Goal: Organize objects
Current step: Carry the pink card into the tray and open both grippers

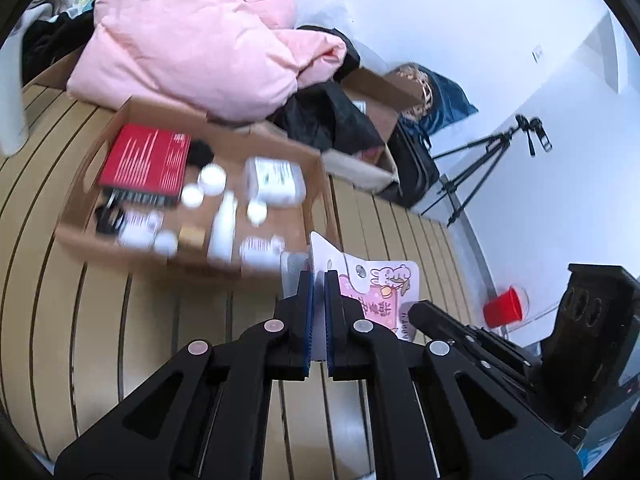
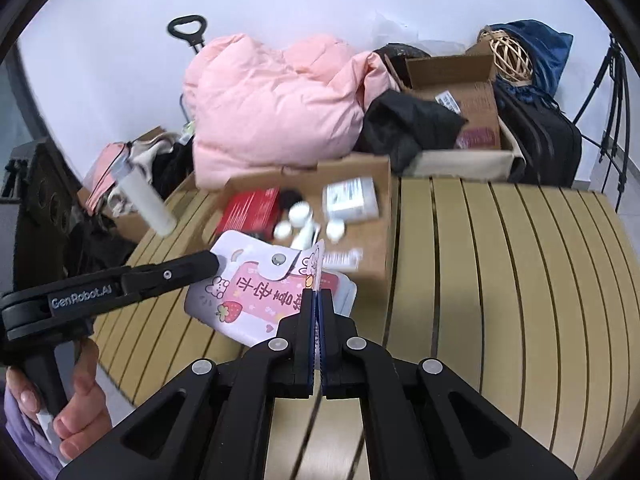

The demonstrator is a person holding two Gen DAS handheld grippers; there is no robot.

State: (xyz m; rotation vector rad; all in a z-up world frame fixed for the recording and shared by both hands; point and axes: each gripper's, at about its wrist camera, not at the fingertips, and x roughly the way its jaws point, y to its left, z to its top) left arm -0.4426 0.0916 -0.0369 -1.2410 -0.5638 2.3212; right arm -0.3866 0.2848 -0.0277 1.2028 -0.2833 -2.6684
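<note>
pink and white cartoon-printed flat pouch with snap flap (image 2: pixel 248 292), held between both grippers above the slatted tan bench (image 2: pixel 500 264), just before the open cardboard box of white jars (image 2: pixel 376 216).
left gripper (image 1: pixel 319 276) jaws nearly closed on its edge; right gripper (image 2: pixel 319 294) jaws pinched shut on the opposite edge. likely light, thin, floppy, slick plastic; hold near edges, keep both pinches firm.

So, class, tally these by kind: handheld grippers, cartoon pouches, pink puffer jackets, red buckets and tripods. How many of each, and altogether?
Grippers: 2, the left gripper and the right gripper, both shut on the pouch
cartoon pouch: 1
pink puffer jacket: 1
red bucket: 1
tripod: 1
Total: 6
</note>
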